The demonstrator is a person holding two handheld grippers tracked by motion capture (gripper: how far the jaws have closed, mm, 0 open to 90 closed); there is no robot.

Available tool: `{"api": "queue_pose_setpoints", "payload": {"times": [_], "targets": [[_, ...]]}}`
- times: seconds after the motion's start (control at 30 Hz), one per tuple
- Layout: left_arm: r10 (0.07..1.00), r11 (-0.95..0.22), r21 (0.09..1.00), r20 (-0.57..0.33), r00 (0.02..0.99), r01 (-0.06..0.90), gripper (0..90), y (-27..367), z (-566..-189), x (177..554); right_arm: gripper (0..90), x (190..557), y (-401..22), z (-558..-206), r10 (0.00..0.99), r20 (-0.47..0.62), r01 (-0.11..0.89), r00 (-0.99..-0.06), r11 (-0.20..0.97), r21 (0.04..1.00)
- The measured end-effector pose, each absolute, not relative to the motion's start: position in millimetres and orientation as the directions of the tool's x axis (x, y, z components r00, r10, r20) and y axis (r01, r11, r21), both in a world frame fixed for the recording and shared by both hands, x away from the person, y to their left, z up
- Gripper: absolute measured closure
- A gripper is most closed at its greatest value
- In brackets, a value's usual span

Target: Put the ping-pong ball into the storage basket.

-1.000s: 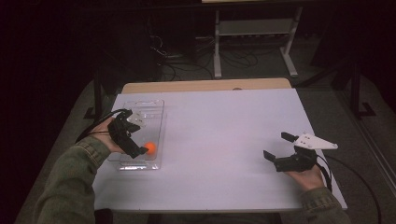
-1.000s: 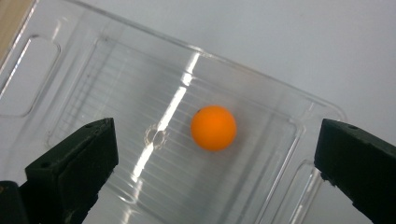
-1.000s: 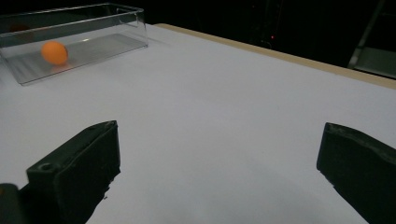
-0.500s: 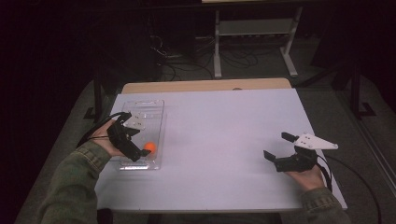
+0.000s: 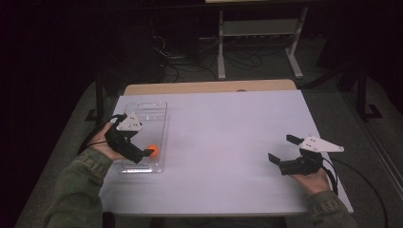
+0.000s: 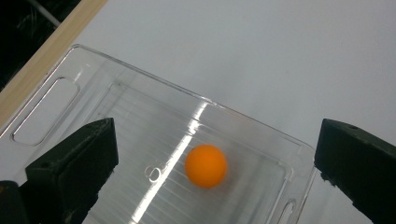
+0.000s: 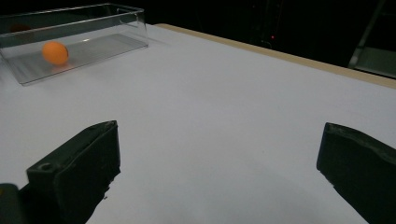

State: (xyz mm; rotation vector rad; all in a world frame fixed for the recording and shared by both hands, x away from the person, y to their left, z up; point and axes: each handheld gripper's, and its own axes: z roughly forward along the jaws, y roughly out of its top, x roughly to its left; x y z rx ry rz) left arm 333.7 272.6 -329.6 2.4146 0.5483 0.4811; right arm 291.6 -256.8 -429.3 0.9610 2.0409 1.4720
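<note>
A person's right gripper (image 5: 281, 153) is hovering wide open, holding nothing, low over the near right of the white counter (image 5: 228, 137), well apart from the work. Farther left, the left gripper (image 5: 145, 154) is hanging over the near end of a clear tray (image 5: 159, 111), jaws spread and empty, and is now sitting slightly higher than a second ago; the orange ball (image 5: 152, 150) is lying loose on the tray floor just beside the jaw tips, so the ball looks freshly dropped in. The left gripper view is showing the ball (image 6: 206, 165) untouched between the jaws, while the right gripper view is revealing the tray's tall side walls (image 7: 74, 25)
</note>
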Motion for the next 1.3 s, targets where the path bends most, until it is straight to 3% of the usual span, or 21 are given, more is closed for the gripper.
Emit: {"api": "queue_pose_setpoints", "payload": {"times": [0.63, 1.3], "targets": [[0.585, -0.542, 0.800, 0.137, 0.800, 0.259, 0.0, 292.7, -333.4, 320.4, 0.0, 291.6, -257.2, -429.4, 0.753, 0.041, 0.277, -0.657, 0.190, 0.942], [0.679, -0.378, 0.893, 0.089, 0.729, 0.243, 0.0, 310.8, -351.5, 309.1, 0.0, 291.1, -257.0, -429.2, 0.753, 0.042, 0.276, -0.656, 0.188, 0.943]]}}
